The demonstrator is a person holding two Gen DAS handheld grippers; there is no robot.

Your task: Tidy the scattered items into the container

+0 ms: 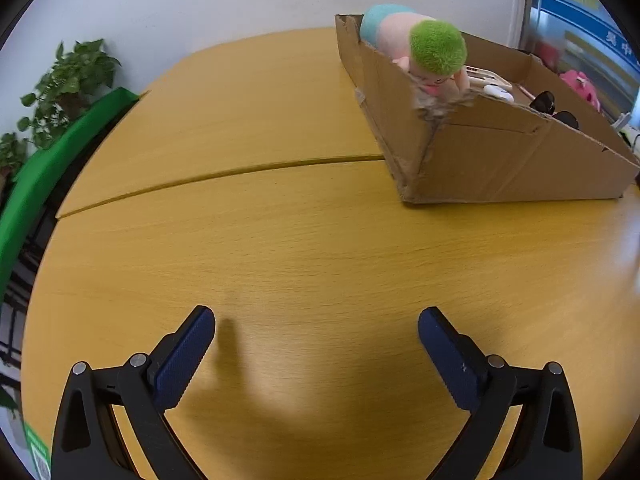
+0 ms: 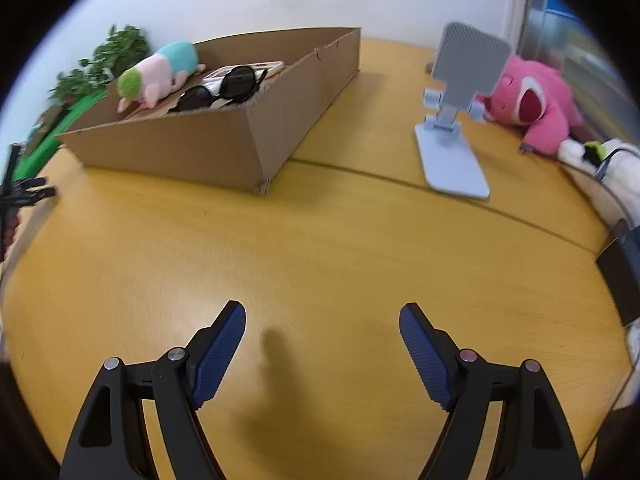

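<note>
**Ahead and to the right of my right claw: the phone stand is next**

On the table past my right gripper (image 2: 322, 316), forward and off to the right, stands the grey-blue phone stand (image 2: 452, 160), outside the cardboard box (image 2: 224, 148). Its flat base runs roughly toward me, slanting a little rightward, and its plate rises at the far end, tilted back. Just behind it lies the pink plush bear (image 2: 536, 108), near the plate though I cannot tell if they touch. These two look to me like what is left to tidy.

The box sits well to the left of the stand, and it already holds the green-haired plush (image 2: 160, 76), the sunglasses (image 2: 224, 88) and a pale flat item behind them.

My right claw is spread wide with nothing in it, hovering over bare table (image 2: 320, 240). My left gripper (image 1: 316, 332) is equally wide and empty, with the box (image 1: 500, 160) ahead on its right; the stand does not show in its view.

So the right hand is nearer, I judge. I would reach forward-right and close across the stand's narrow neck.
</note>
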